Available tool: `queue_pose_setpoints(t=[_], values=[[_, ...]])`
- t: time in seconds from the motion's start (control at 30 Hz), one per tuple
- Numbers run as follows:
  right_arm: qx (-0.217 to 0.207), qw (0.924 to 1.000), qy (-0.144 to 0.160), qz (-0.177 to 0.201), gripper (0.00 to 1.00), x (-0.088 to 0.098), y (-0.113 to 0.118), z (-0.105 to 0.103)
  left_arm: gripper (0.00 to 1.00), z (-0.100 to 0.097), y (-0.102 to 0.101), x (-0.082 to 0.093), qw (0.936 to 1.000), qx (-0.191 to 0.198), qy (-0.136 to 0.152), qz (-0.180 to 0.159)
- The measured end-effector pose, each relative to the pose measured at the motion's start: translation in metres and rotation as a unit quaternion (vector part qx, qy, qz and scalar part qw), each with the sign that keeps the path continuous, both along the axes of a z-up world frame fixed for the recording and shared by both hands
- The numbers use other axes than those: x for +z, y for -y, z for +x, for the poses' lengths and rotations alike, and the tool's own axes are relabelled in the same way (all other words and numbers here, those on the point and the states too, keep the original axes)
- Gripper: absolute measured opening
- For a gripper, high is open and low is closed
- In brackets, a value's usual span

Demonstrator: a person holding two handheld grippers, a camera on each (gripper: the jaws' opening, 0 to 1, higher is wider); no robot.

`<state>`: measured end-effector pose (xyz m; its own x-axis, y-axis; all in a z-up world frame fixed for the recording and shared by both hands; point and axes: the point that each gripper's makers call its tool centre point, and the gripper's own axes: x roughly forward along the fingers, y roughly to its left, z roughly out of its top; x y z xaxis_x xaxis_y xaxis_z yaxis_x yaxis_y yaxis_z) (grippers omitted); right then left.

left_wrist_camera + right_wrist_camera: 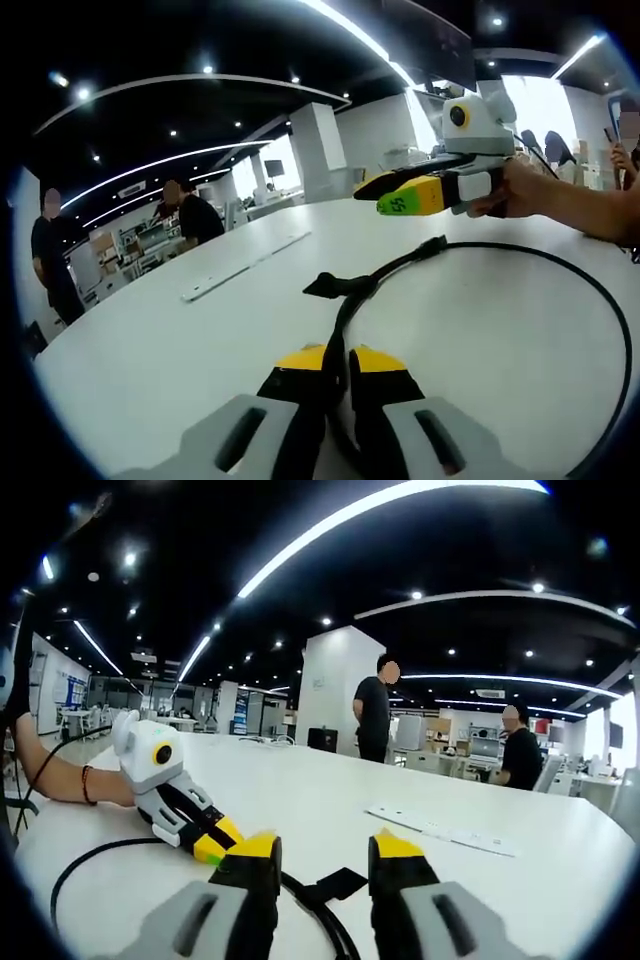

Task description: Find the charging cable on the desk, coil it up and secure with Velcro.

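Left gripper view: the left gripper [338,362], its yellow-tipped jaws drawn narrow, pinches the black charging cable [600,290] directly between its tips; from that pinch the cable runs forward and sweeps away to the gripper's right in one large open loop lying flat on the white desk [150,350]. Just ahead of the jaws a flat black Velcro strap [330,286] projects from the cable toward the gripper's left, and a little farther along a thicker connector [432,245] sits on the run. The right gripper [400,195], carried in a person's hand [520,190], hovers above and beyond the loop, clear of it. Right gripper view: the right gripper [322,852] stands with its jaws wide apart and empty; the cable [70,870] and strap [335,885] lie between and below its tips, and the left gripper [212,842] shows at its left. Judged from its limp, flat lie, the cable is light, soft and easily bent, though likely to spring out of a coil unless pinned. A sensible second hold would be farther round the loop, leaving the strap end free for wrapping. A flat white strip [440,832] lies on the desk well ahead, and people stand beyond the desk's far edge.
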<state>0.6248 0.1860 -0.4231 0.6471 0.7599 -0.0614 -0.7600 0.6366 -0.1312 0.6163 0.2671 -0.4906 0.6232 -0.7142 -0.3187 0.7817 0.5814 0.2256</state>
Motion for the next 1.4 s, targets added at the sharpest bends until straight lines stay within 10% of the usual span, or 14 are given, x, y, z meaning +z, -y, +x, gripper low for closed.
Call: queue_pose_setpoints(t=[1.4], values=[[0.001,1.0,-0.003,-0.002,0.36,-0.002,-0.001,-0.005,0.32,0.004,-0.011,0.033,0.9973,0.02,0.016,-0.07]])
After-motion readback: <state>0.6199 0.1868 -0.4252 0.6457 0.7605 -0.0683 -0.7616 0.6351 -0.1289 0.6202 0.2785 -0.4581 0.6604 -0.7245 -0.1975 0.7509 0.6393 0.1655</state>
